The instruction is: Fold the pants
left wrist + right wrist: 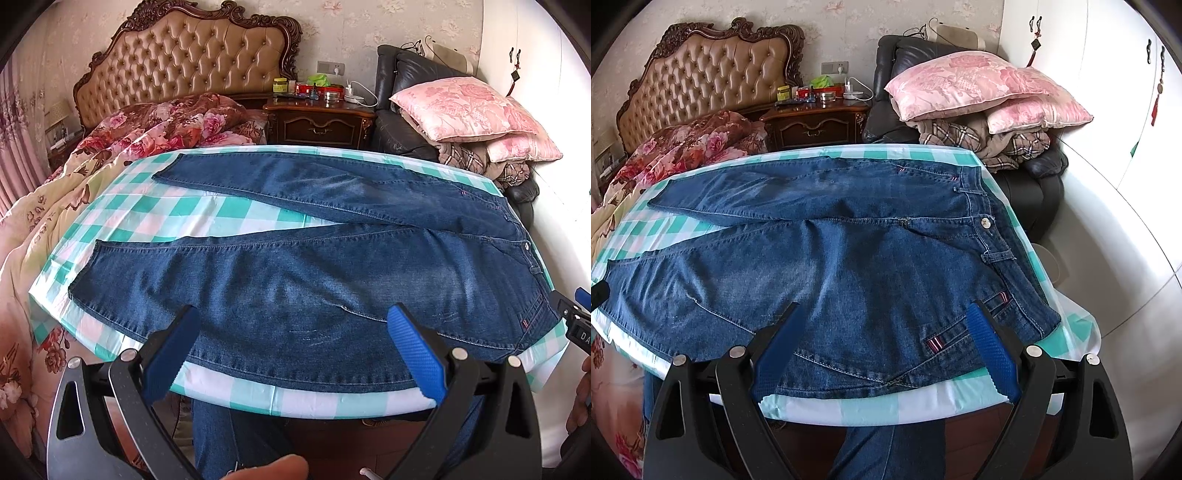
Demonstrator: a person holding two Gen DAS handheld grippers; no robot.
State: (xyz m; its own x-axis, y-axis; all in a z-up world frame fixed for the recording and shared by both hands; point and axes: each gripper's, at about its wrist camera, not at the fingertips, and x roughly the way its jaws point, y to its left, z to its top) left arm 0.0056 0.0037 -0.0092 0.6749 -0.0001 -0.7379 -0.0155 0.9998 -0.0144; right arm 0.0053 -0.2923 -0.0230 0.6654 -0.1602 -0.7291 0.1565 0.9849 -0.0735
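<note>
A pair of dark blue jeans (314, 280) lies flat on a table with a green-and-white checked cloth (229, 212), legs spread to the left, waistband to the right. My left gripper (295, 314) hovers open over the near leg's thigh, at the table's front edge. In the right wrist view the jeans (849, 266) fill the table, with waistband and button (985, 222) at right. Open as well, my right gripper (884, 314) hangs over the near hip, its right finger (991, 343) close to the pocket. Neither holds cloth. The right gripper's tip (576, 317) shows at the left view's right edge.
Behind the table stands a bed with a tufted headboard (192, 62) and floral quilt (140, 136), a nightstand (317, 114) with small items, and a black armchair (960, 110) piled with pink pillows (979, 88). White wardrobe doors (1108, 110) are at right. A person's legs show below.
</note>
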